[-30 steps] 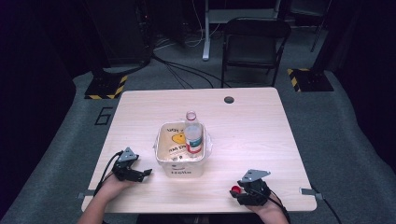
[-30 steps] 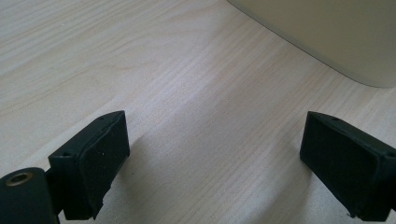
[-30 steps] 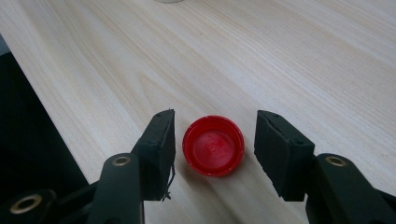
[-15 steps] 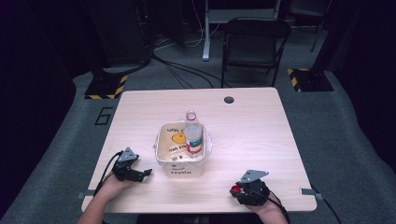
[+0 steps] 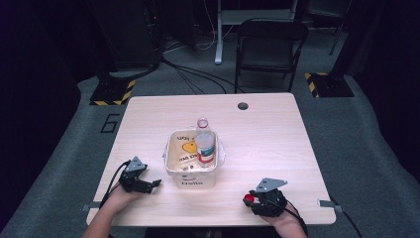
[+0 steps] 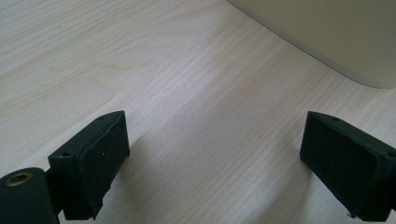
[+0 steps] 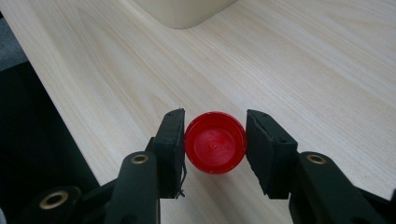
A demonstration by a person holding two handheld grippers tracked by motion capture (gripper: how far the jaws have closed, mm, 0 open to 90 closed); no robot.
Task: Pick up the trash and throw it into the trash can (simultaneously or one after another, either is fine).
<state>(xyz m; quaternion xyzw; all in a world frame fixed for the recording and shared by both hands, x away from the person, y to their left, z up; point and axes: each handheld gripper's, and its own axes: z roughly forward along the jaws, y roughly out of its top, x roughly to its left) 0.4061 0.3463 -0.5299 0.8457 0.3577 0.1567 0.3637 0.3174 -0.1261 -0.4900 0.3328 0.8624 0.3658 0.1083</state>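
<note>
Red cap (image 7: 215, 148) sits between right tool (image 7: 214, 151) jaws.

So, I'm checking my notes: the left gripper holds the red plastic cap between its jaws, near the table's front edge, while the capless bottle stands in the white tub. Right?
Not quite: the right gripper holds the red plastic cap between its jaws, as the right gripper view shows. The left gripper is open on bare table. The capless bottle does stand in the white tub.
</note>
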